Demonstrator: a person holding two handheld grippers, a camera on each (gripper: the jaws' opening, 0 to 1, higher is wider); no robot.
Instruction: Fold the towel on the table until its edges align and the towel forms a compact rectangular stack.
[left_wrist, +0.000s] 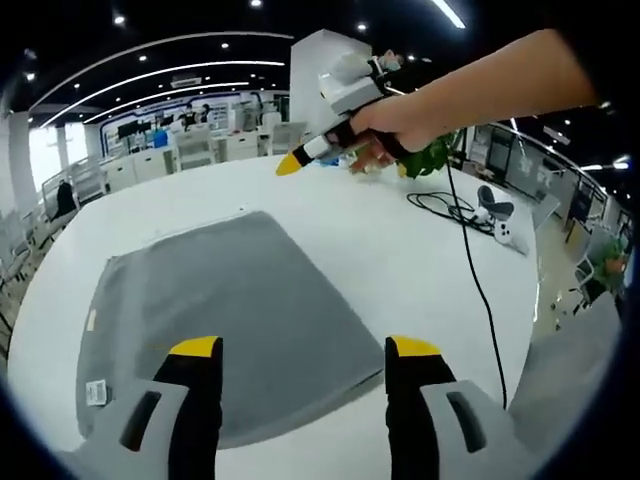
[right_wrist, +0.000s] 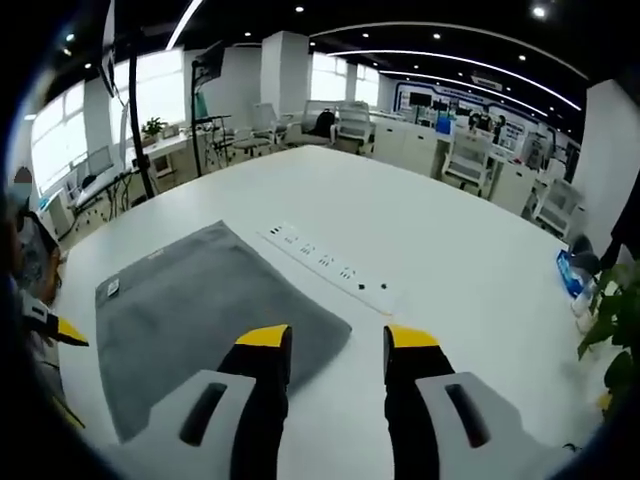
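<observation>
A grey towel (left_wrist: 230, 320) lies flat on the white round table (left_wrist: 400, 250), with a small white label near one corner. My left gripper (left_wrist: 304, 350) hovers open over the towel's near edge, its yellow-tipped jaws wide apart with nothing between them. In the left gripper view, a hand holds my right gripper (left_wrist: 292, 163) above the table beyond the towel's far corner. In the right gripper view the towel (right_wrist: 200, 310) lies to the left, and my right gripper (right_wrist: 337, 338) is open above its near corner. The left gripper's yellow tip (right_wrist: 62, 332) shows at the left edge.
A white power strip (right_wrist: 325, 265) lies on the table (right_wrist: 450, 250) just beyond the towel. A black cable (left_wrist: 470, 260) and a white device (left_wrist: 500, 225) lie to the right. A green plant (right_wrist: 610, 310) stands at the table's edge. Desks and chairs surround the table.
</observation>
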